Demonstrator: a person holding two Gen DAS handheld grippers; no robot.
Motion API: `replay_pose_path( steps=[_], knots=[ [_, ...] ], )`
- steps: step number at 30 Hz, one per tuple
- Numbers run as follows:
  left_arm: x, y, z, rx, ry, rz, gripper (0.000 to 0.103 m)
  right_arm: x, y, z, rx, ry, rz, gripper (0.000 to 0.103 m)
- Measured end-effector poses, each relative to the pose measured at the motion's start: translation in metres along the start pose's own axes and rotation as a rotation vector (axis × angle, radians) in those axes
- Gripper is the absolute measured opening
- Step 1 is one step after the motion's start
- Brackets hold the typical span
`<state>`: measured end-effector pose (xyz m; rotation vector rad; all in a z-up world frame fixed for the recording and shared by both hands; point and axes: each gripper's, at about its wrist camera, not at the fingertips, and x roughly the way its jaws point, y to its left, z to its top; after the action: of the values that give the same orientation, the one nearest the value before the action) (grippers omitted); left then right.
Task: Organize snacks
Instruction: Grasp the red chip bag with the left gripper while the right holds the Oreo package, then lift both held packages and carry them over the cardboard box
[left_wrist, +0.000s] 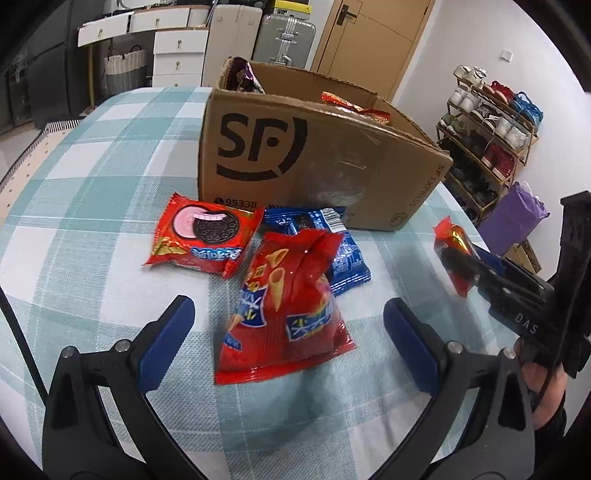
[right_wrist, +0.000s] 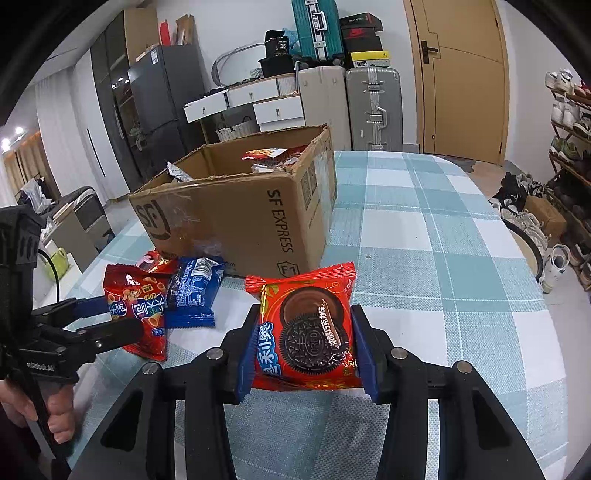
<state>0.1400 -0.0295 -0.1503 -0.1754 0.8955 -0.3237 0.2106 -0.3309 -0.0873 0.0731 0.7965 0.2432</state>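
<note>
Right hand-held gripper (right_wrist: 304, 345) is clamped on a red Oreo pack (right_wrist: 308, 332) w/ a chocolate cookie picture; blue pads press both side edges and the pack sits lifted off the worktop (right_wrist: 443, 258), face up toward the camera. In the left wrist view that same pack shows as a red sliver at the right, pinched in the right hand-held gripper, clear of the cloth. Left hand-held gripper (left_wrist: 291, 343) has its jaws wide apart, nothing between the pads; it hovers over a red cone-snack bag (left_wrist: 284, 314) lying on the teal-and-white checked cloth. That bag overlaps a blue snack pack (left_wrist: 343, 254), which lies partly under it and just in front of the box. To the left of them, touching or nearly touching the blue one, lies a second red Oreo pack (left_wrist: 203, 236) w/ a pink cream picture, flat on the cloth. Behind all three stands an open cardboard box (left_wrist: 317, 158) marked SF, flaps gone or folded; red wrappers (left_wrist: 354, 107) and a purple-ish packet (left_wrist: 245, 77) stick up inside. From the right wrist view the box sits left of centre, more red packets visible in it, and the worktop to its right is bare cloth. A person's hand (right_wrist: 40, 413) grips the left tool's handle at the lower left. Bkgd: suitcases (right_wrist: 373, 107), white drawers (right_wrist: 255, 99), wooden door (right_wrist: 461, 74), shoe rack (left_wrist: 487, 129).
</note>
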Motion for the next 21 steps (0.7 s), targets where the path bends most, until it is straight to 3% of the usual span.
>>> replay_pose_path(
  steps=[5, 8, 10, 11, 13, 16, 21],
  knots=[
    [0.008, 0.000, -0.001, -0.006, 0.023, 0.024, 0.097, 0.000, -0.004, 0.000, 0.022, 0.000, 0.014, 0.046],
    [0.013, 0.003, -0.001, -0.011, 0.043, 0.015, 0.090, -0.001, -0.001, 0.000, 0.009, -0.001, 0.011, 0.046],
    [0.013, 0.004, -0.001, -0.004, 0.046, 0.004, 0.076, -0.002, 0.002, 0.000, -0.004, -0.006, 0.011, 0.046],
    [0.014, 0.005, -0.001, -0.002, 0.053, 0.006, 0.075, -0.002, 0.002, 0.000, -0.007, -0.008, 0.010, 0.046],
    [0.014, 0.005, -0.002, 0.009, 0.053, 0.005, 0.058, -0.001, 0.001, 0.000, -0.002, -0.003, 0.014, 0.046],
    [0.014, 0.007, -0.002, 0.010, 0.053, -0.016, 0.049, 0.002, -0.002, 0.000, 0.016, 0.014, 0.028, 0.046],
    [0.008, 0.010, -0.002, 0.015, 0.046, -0.033, 0.043, 0.007, -0.004, 0.000, 0.024, 0.037, 0.047, 0.046]
  ],
)
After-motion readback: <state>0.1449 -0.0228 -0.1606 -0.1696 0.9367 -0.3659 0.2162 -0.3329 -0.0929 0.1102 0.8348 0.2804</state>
